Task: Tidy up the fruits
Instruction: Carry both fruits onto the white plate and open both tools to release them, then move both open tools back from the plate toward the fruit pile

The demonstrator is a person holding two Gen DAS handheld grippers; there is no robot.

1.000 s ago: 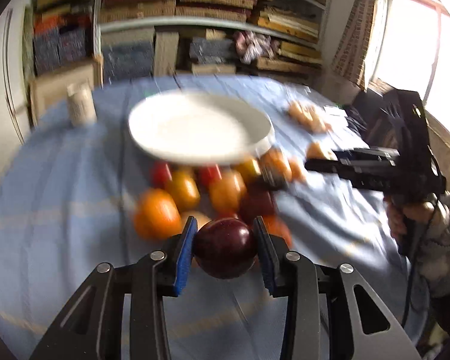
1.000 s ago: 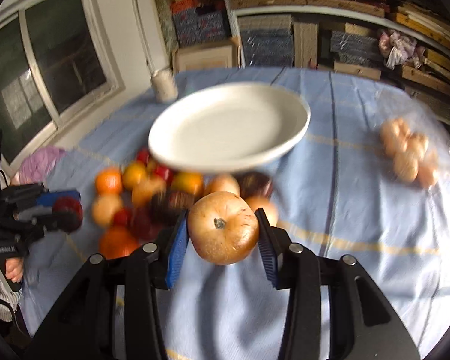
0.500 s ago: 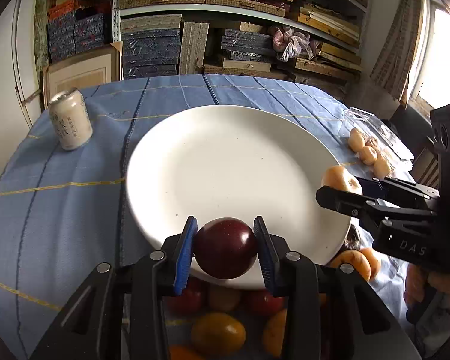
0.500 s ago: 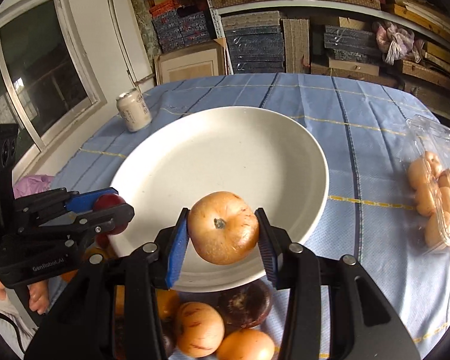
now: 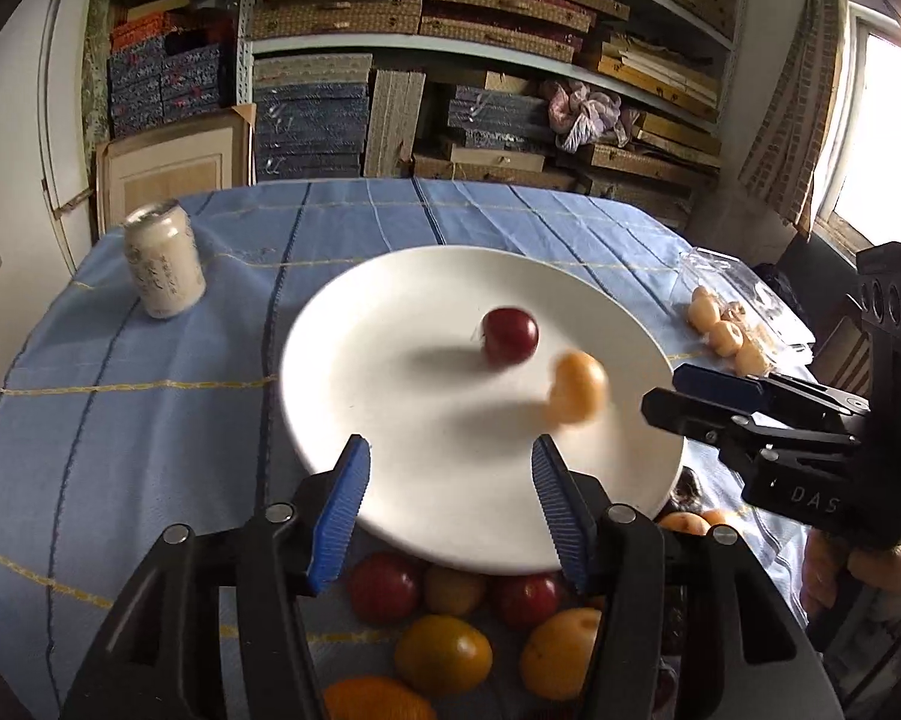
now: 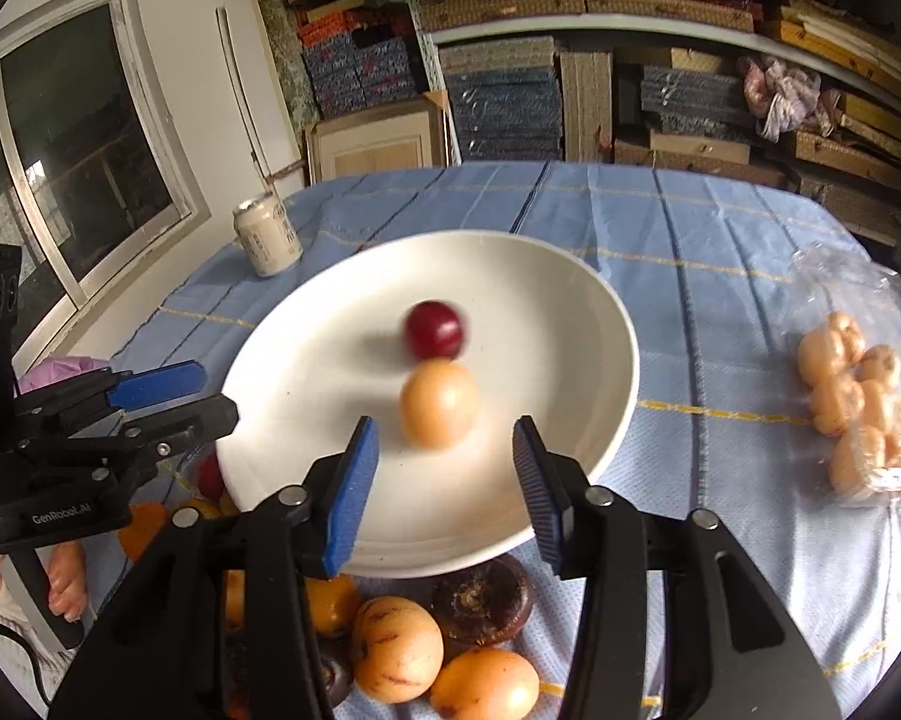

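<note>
A white plate (image 5: 390,408) (image 6: 546,324) lies on the blue tablecloth. A dark red plum (image 5: 509,335) (image 6: 434,330) and a tan round fruit (image 5: 575,389) (image 6: 440,403) are on it, both motion-blurred. My left gripper (image 5: 450,504) is open and empty at the plate's near rim; it also shows in the right wrist view (image 6: 168,396). My right gripper (image 6: 444,480) is open and empty over the plate's near edge; it also shows in the left wrist view (image 5: 690,396). A pile of orange, yellow and red fruits (image 5: 444,654) (image 6: 396,648) lies in front of the plate.
A pale drink can (image 5: 163,269) (image 6: 268,236) stands at the back left of the table. A clear plastic pack of small tan fruits (image 5: 726,324) (image 6: 852,396) lies to the right. Shelves stacked with boxes stand behind the table. A window is at the left in the right wrist view.
Both grippers opened and let go of their fruits. The plum and the tan fruit now roll on the plate. Both grippers have drawn back slightly.
</note>
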